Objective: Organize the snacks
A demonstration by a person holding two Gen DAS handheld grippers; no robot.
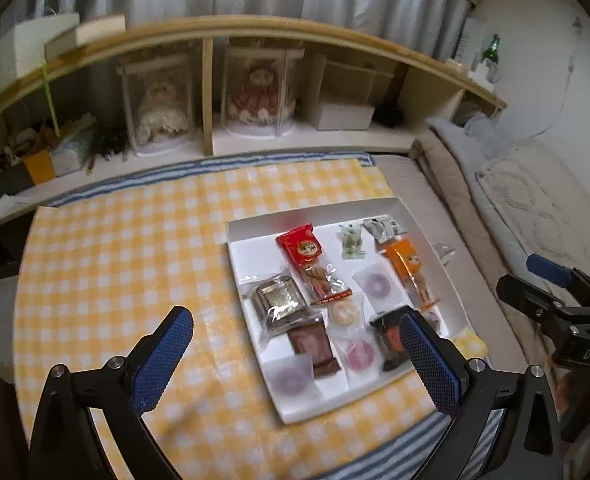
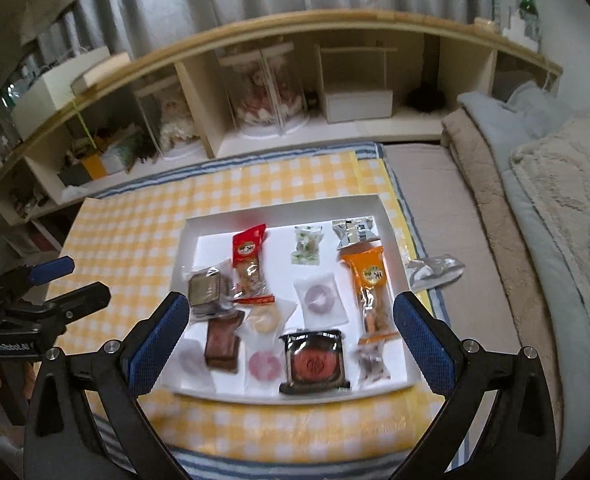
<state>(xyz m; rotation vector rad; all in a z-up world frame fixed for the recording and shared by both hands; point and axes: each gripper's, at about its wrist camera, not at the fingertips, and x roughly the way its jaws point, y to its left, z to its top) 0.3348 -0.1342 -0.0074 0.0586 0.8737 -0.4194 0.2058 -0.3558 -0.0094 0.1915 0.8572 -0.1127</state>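
A white tray [image 1: 255, 229] [image 2: 279, 204] lies on a yellow checked cloth and holds several wrapped snacks. Among them are a red packet [image 1: 303, 246] [image 2: 249, 245], an orange packet [image 1: 407, 258] [image 2: 369, 274], a green sweet [image 1: 351, 242] [image 2: 306, 245], a silver packet [image 1: 385, 227] [image 2: 353, 232], a brown bar [image 1: 313, 344] [image 2: 223, 342] and a dark round cake [image 2: 315, 362]. My left gripper [image 1: 295, 360] is open and empty above the tray's near left side. My right gripper [image 2: 291, 344] is open and empty above the tray's near edge. Each gripper shows in the other's view, the right [image 1: 551, 288] and the left [image 2: 51, 284].
An empty silver wrapper [image 2: 435, 270] lies right of the tray, off the cloth. A low wooden shelf [image 1: 255, 32] with dolls in clear cases stands behind. Folded blankets [image 2: 555, 184] lie at the right. A striped mat edges the cloth.
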